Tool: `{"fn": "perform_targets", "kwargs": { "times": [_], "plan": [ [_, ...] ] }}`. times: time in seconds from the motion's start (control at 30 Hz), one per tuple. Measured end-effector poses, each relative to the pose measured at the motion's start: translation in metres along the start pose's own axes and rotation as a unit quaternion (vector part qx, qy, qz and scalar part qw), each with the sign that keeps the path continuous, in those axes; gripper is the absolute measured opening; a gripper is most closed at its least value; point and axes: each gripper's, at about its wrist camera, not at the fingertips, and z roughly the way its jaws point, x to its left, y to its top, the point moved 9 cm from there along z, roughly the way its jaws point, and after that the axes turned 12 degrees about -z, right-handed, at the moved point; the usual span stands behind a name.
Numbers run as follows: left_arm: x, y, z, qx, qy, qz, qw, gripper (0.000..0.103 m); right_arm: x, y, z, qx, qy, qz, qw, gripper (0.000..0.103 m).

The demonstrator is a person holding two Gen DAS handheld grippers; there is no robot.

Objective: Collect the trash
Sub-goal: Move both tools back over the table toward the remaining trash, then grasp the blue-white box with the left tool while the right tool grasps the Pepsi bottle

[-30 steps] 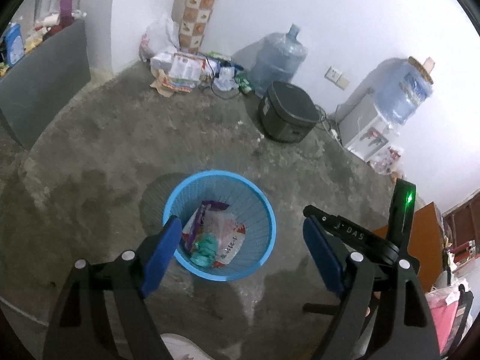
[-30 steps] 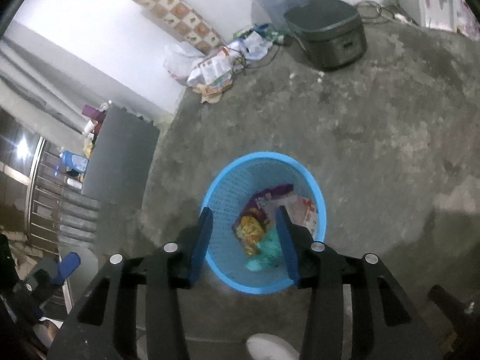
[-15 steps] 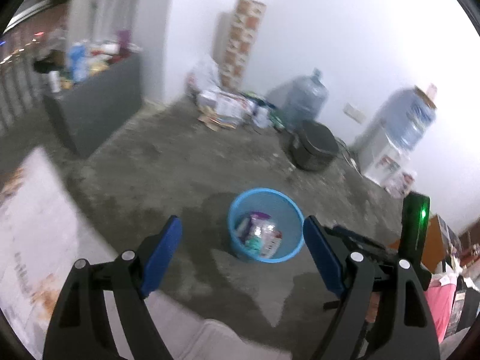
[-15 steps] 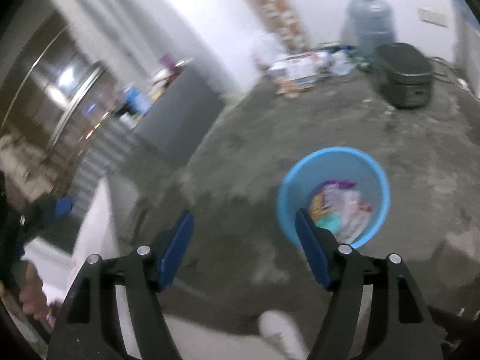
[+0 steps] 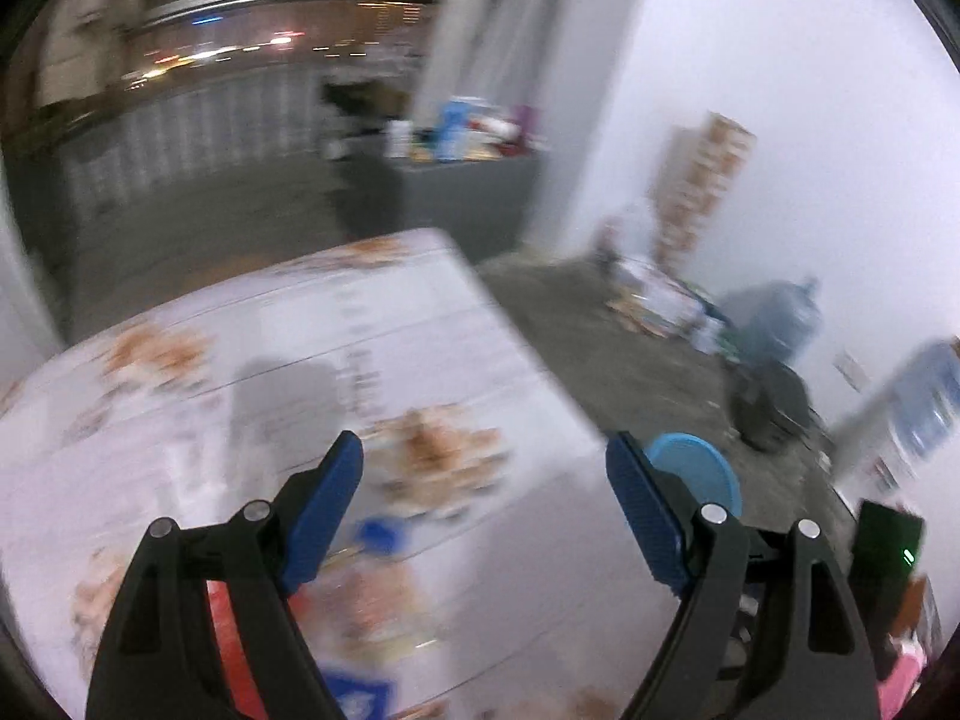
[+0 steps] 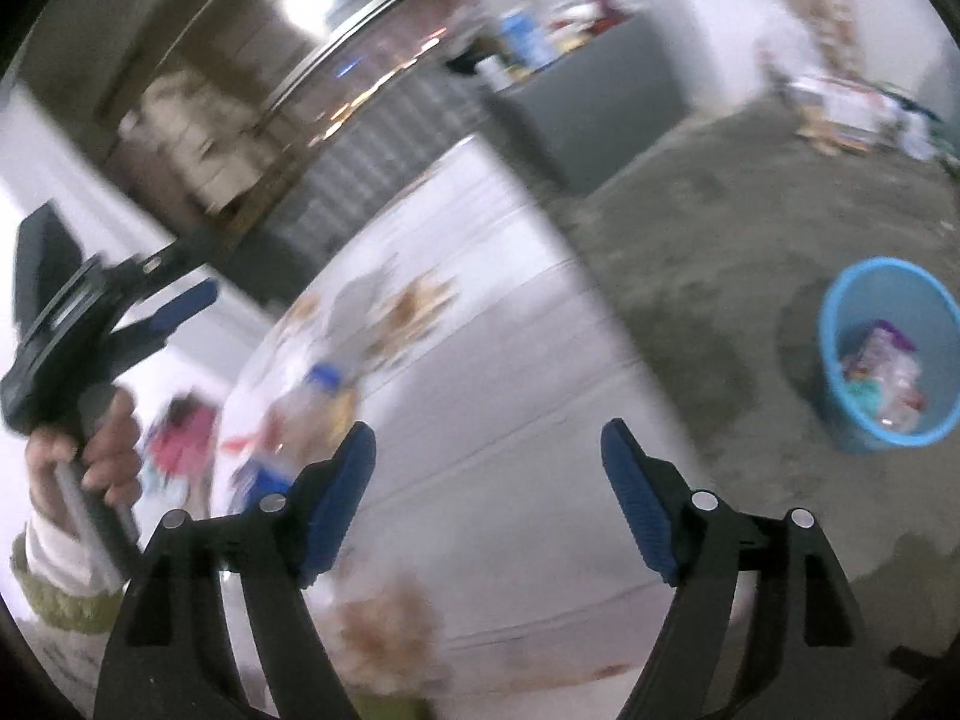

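The blue mesh basket [image 6: 888, 360] stands on the concrete floor at the right, with wrappers [image 6: 882, 372] inside. In the left wrist view its rim [image 5: 696, 468] peeks out behind my right-hand finger. Both grippers now hang over a white table with a brown flower print [image 5: 360, 348]. My left gripper [image 5: 486, 468] is open and holds nothing; in the right wrist view it [image 6: 180, 324] is in a hand at the far left. My right gripper [image 6: 489, 450] has its jaws opening, with nothing between them. Blurred trash lies on the table: a blue-capped bottle [image 6: 312, 402] and a pink piece [image 6: 180, 426].
A grey cabinet [image 5: 468, 204] with bottles on top stands by the wall. Further right are a pile of papers and bags [image 5: 660, 300], a water jug [image 5: 774, 318] and a dark cooker [image 5: 774, 408]. Metal railings [image 5: 180, 126] run behind the table.
Both grippers swung up and to the left, from over the basket to over the white table. The right gripper's jaws spread apart. The basket slid to the right of both views.
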Motion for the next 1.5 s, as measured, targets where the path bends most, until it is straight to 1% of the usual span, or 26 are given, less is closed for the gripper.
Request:
{"fn": "perform_targets", "kwargs": {
  "times": [0.13, 0.23, 0.3, 0.43, 0.5, 0.53, 0.67, 0.77, 0.87, 0.93, 1.03, 1.1, 1.27, 1.37, 1.5],
  "plan": [
    [0.054, -0.004, -0.023, -0.027, 0.062, -0.043, 0.9968, 0.081, 0.042, -0.01, 0.012, 0.023, 0.034, -0.042, 0.998, 0.077],
    [0.09, -0.015, -0.039, -0.035, 0.092, -0.077, 0.9922, 0.081, 0.07, -0.022, 0.019, 0.04, 0.052, -0.068, 0.996, 0.077],
    [0.102, -0.019, -0.045, -0.039, 0.102, -0.088, 0.9902, 0.081, 0.08, -0.023, 0.021, 0.048, 0.059, -0.078, 0.994, 0.077],
    [0.12, -0.026, -0.06, -0.053, 0.111, -0.094, 0.988, 0.081, 0.083, -0.03, 0.023, 0.061, 0.059, -0.081, 0.993, 0.077],
    [0.126, -0.028, -0.071, -0.064, 0.114, -0.097, 0.9866, 0.081, 0.083, -0.033, 0.026, 0.064, 0.053, -0.064, 0.995, 0.077],
    [0.129, -0.029, -0.076, -0.068, 0.116, -0.099, 0.986, 0.081, 0.085, -0.037, 0.022, 0.062, 0.052, -0.054, 0.995, 0.077],
    [0.141, -0.038, -0.096, -0.083, 0.122, -0.106, 0.9834, 0.081, 0.076, -0.036, 0.015, 0.051, 0.055, -0.018, 0.997, 0.077],
    [0.153, -0.043, -0.104, -0.091, 0.126, -0.109, 0.9819, 0.081, 0.083, -0.035, 0.014, 0.052, 0.064, -0.016, 0.996, 0.077],
    [0.169, -0.054, -0.107, -0.093, 0.124, -0.118, 0.9808, 0.08, 0.097, -0.039, 0.02, 0.064, 0.078, -0.021, 0.995, 0.077],
    [0.179, -0.06, -0.106, -0.09, 0.121, -0.124, 0.9808, 0.076, 0.109, -0.043, 0.026, 0.075, 0.089, -0.022, 0.993, 0.076],
    [0.193, -0.072, -0.094, -0.073, 0.107, -0.142, 0.9814, 0.069, 0.123, -0.05, 0.038, 0.094, 0.101, -0.017, 0.99, 0.074],
    [0.202, -0.084, -0.083, -0.055, 0.096, -0.15, 0.9825, 0.065, 0.131, -0.053, 0.047, 0.106, 0.107, -0.012, 0.989, 0.073],
    [0.224, -0.118, -0.053, -0.001, 0.098, -0.172, 0.9803, 0.053, 0.151, -0.055, 0.073, 0.133, 0.117, -0.013, 0.984, 0.07],
    [0.23, -0.133, -0.044, 0.027, 0.077, -0.201, 0.9762, 0.05, 0.158, -0.052, 0.09, 0.144, 0.12, -0.013, 0.982, 0.068],
    [0.219, -0.142, -0.044, 0.035, 0.046, -0.211, 0.9757, 0.05, 0.161, -0.046, 0.105, 0.155, 0.122, -0.012, 0.98, 0.062]
  ]
}}
